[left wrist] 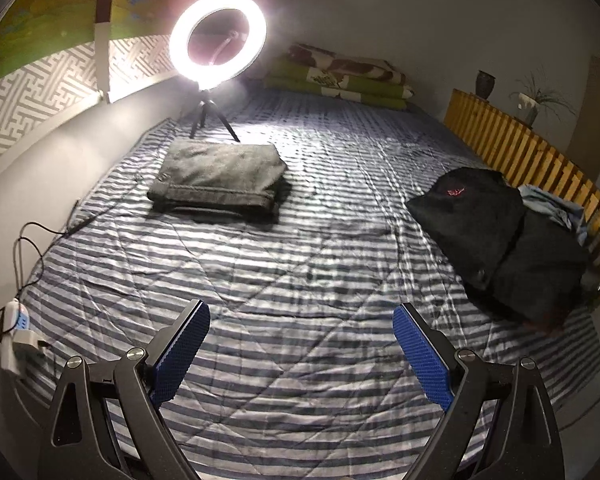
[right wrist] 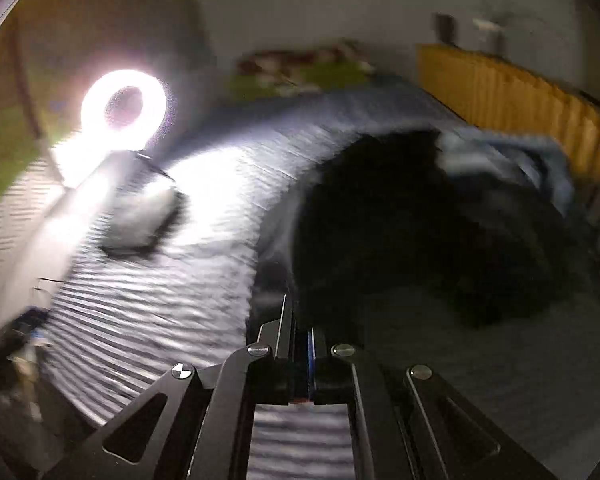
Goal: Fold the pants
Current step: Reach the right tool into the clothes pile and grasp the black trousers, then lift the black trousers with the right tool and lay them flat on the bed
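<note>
Your work surface is a striped quilt point(left wrist: 300, 240) on a bed, lit by a ring light point(left wrist: 218, 40) on a tripod; a slatted wooden rail point(left wrist: 520, 148) runs along the far side. Your left gripper point(left wrist: 301, 350) is spread wide, empty, above the quilt. Your right gripper point(right wrist: 300, 344) is pressed together; whether it pinches cloth is unclear through blur. Grey folded pants point(left wrist: 220, 178) lie near the light; black pants point(left wrist: 500, 240) lie beside the rail.

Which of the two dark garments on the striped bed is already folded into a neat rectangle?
The grey pants just in front of the ring light. The black pants near the wooden slat rail lie loose and spread out.
</note>
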### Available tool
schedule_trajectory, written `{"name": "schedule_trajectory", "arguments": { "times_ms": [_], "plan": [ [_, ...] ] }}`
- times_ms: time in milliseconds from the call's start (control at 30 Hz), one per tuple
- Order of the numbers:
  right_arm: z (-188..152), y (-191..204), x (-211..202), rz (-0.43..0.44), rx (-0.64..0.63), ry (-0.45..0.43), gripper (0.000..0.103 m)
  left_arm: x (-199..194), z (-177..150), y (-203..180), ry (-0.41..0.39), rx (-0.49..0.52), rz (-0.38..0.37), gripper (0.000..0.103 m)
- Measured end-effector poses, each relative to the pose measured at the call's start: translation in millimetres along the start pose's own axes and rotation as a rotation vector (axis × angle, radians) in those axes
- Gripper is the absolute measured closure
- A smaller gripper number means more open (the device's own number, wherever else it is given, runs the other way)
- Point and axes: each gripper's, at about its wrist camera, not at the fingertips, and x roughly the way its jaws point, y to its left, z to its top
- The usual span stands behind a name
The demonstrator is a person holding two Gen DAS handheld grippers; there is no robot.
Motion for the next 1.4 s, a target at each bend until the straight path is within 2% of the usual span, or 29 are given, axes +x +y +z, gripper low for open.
{"name": "schedule_trajectory", "arguments": {
  "times_ms": [33, 133, 200, 267, 333, 400, 533, 633, 667, 700, 733, 767, 833, 933, 1000, 1167, 1267, 1333, 1400],
  "plan": [
    [-10.6, -10.6, 10.1, -0.074, -0.021, 0.054, 0.098, 3.7, -2.7, -4.0, 0.01, 0.005, -0.009, 0.008],
    [-29.1, -20.4, 22.4, -0.196, -0.059, 0.099, 0.09, 14.5, -9.4, -17.1, 0.035, 0.015, -0.033, 0.008],
    [-32.9, -11.9, 24.4, -0.19, -0.087, 0.107, 0.08, 23.0, -12.7, -26.1, 0.055, 0.023, -0.051, 0.008],
    [-29.2, 1.5, 31.5, -0.179, -0.136, 0.109, 0.054, 30.5, -15.8, -34.9, 0.073, 0.032, -0.058, 0.008],
    [-28.8, 11.8, 44.9, -0.188, -0.162, 0.108, 0.039, 35.5, -20.1, -41.5, 0.084, 0.036, -0.065, 0.008],
    [-36.3, 16.5, 62.6, -0.176, -0.182, 0.151, 0.037, 39.8, -24.7, -44.5, 0.094, 0.039, -0.072, 0.008],
    [-58.4, 29.2, 101.4, -0.319, -0.309, 0.199, 0.033, 51.5, -36.0, -44.2, 0.128, 0.048, -0.065, 0.008],
    [-67.0, 30.1, 125.2, -0.328, -0.337, 0.247, 0.033, 59.5, -40.1, -39.9, 0.152, 0.044, -0.058, 0.008],
    [-66.9, 30.7, 130.2, -0.333, -0.351, 0.254, 0.037, 59.9, -40.9, -38.1, 0.151, 0.04, -0.057, 0.008],
    [-66.5, 30.9, 134.0, -0.339, -0.363, 0.254, 0.045, 58.8, -41.1, -35.5, 0.147, 0.036, -0.056, 0.008],
    [-64.6, 30.1, 138.3, -0.34, -0.376, 0.259, 0.07, 57.7, -41.0, -32.1, 0.143, 0.031, -0.054, 0.008],
    [-62.5, 27.7, 140.6, -0.333, -0.373, 0.271, 0.086, 56.4, -40.8, -29.5, 0.14, 0.027, -0.052, 0.008],
    [-54.1, 25.0, 138.3, -0.282, -0.326, 0.282, 0.091, 53.7, -39.6, -21.4, 0.132, 0.014, -0.046, 0.008],
    [-35.8, 34.9, 111.7, -0.195, -0.274, 0.24, 0.092, 51.1, -36.0, -6.3, 0.122, -0.011, -0.034, 0.008],
    [-11.8, 52.9, 78.0, -0.081, -0.236, 0.182, 0.093, 49.0, -31.6, 3.9, 0.115, -0.037, -0.029, 0.008],
    [58.7, 131.6, 11.1, 0.048, -0.315, 0.012, 0.093, 31.3, -17.7, 34.2, 0.061, -0.101, -0.019, 0.008],
    [96.0, 178.2, -35.9, 0.206, -0.319, -0.088, 0.093, 16.6, -11.6, 56.0, 0.026, -0.131, 0.009, 0.008],
    [107.2, 209.8, -74.3, 0.312, -0.374, -0.181, 0.093, 8.9, -8.7, 75.1, 0.007, -0.163, 0.029, 0.008],
    [105.6, 224.5, -88.6, 0.362, -0.39, -0.189, 0.09, 1.9, -7.7, 93.0, -0.007, -0.191, 0.045, 0.008]
  ]
}}
